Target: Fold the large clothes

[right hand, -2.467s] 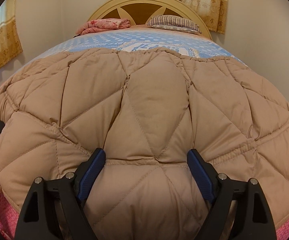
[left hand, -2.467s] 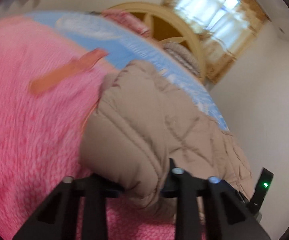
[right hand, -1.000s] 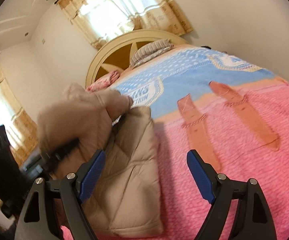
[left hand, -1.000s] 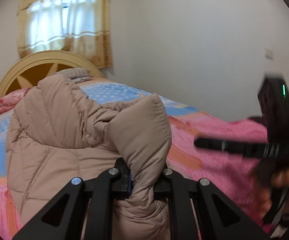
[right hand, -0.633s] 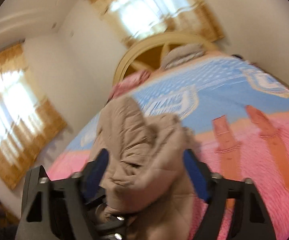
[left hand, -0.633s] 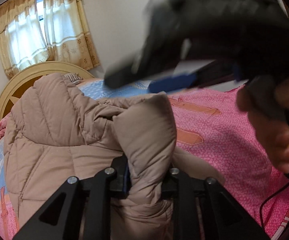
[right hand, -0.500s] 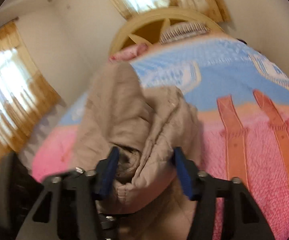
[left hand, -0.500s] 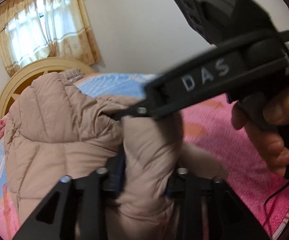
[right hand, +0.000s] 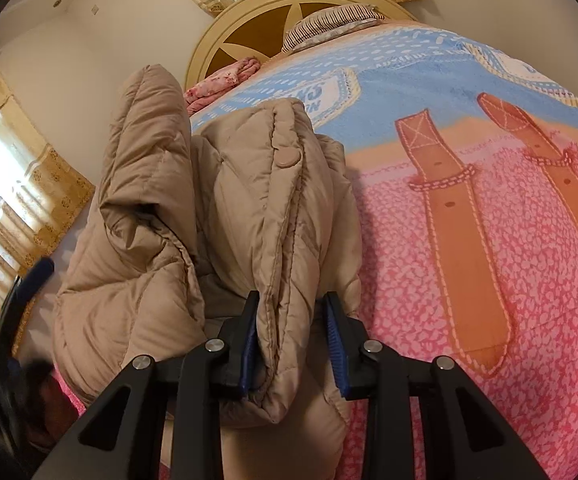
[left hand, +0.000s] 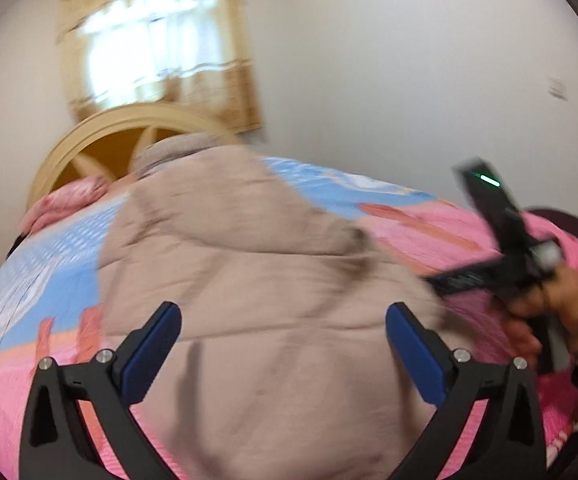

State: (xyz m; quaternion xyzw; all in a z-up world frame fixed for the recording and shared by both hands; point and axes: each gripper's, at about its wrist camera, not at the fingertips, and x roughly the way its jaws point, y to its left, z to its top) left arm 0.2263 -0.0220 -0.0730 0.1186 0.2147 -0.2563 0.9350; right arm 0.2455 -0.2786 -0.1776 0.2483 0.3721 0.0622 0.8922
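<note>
blue pads of the right gripper (right hand: 291, 340) are seen clamped on a bunched fold of the beige quilted jacket (right hand: 217, 216), which is held up over the pink and blue bedspread (right hand: 489, 240). the left gripper (left hand: 283, 344) is seen with its jaws spread wide apart, nothing held between them, just above the jacket (left hand: 257, 280). a striped pillow (right hand: 329, 20) is laid against the arched headboard (right hand: 249, 20); curtains (right hand: 21, 200) are hung at the left.
</note>
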